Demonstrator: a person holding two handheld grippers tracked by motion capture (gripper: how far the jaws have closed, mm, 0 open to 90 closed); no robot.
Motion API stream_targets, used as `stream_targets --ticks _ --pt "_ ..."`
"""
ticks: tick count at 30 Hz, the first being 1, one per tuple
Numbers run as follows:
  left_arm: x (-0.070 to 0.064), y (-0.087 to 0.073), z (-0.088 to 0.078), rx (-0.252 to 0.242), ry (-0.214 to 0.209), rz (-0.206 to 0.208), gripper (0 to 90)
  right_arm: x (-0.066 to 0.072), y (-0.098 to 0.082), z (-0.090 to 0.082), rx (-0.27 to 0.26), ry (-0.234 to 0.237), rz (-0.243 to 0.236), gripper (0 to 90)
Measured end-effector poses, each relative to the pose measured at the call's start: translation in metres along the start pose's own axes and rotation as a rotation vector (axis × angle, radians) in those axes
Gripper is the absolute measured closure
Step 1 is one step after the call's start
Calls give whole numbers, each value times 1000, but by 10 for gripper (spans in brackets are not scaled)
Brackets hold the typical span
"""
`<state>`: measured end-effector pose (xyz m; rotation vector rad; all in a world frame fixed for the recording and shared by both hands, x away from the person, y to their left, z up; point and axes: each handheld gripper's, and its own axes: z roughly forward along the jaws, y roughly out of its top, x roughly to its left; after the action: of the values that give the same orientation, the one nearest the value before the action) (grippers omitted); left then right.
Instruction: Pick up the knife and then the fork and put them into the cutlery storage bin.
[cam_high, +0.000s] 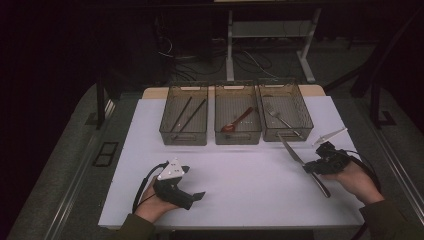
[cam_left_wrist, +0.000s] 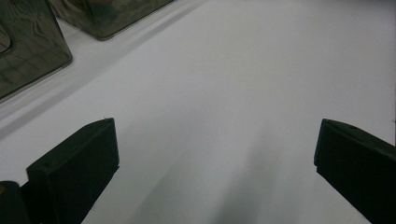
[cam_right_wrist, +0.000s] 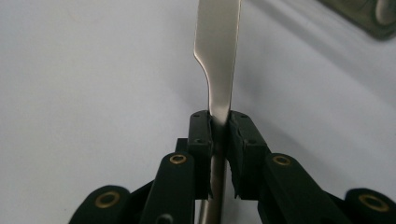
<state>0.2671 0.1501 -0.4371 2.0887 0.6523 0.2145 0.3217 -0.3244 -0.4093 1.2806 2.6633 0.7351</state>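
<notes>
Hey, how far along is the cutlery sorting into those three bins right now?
Done: dark chopsticks lie in the left smoky plastic bin, a red spoon in the middle bin, a silver fork in the right bin. In hand: the right gripper clamps a silver table knife above the white table. Left: binning that knife; the left gripper rests open.

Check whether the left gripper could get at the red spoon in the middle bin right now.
Probably yes: the left gripper is open and empty, the middle bin is open-topped, and bare table lies between it and the red spoon.
</notes>
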Motion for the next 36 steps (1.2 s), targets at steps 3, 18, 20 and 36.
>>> stream_targets --ticks 3,18,20,36 --pt "0 0 0 -2 0 -1 0 -1 -1 -3 -51 6 3 790" --pt "0 0 0 -13 -5 5 0 -8 -10 -15 -253 26 43 790" --pt "0 0 0 -17 -7 4 0 -9 -11 -16 -274 31 45 790" --pt "6 -2 0 -63 -42 -26 0 -19 -15 -27 -436 18 66 790"
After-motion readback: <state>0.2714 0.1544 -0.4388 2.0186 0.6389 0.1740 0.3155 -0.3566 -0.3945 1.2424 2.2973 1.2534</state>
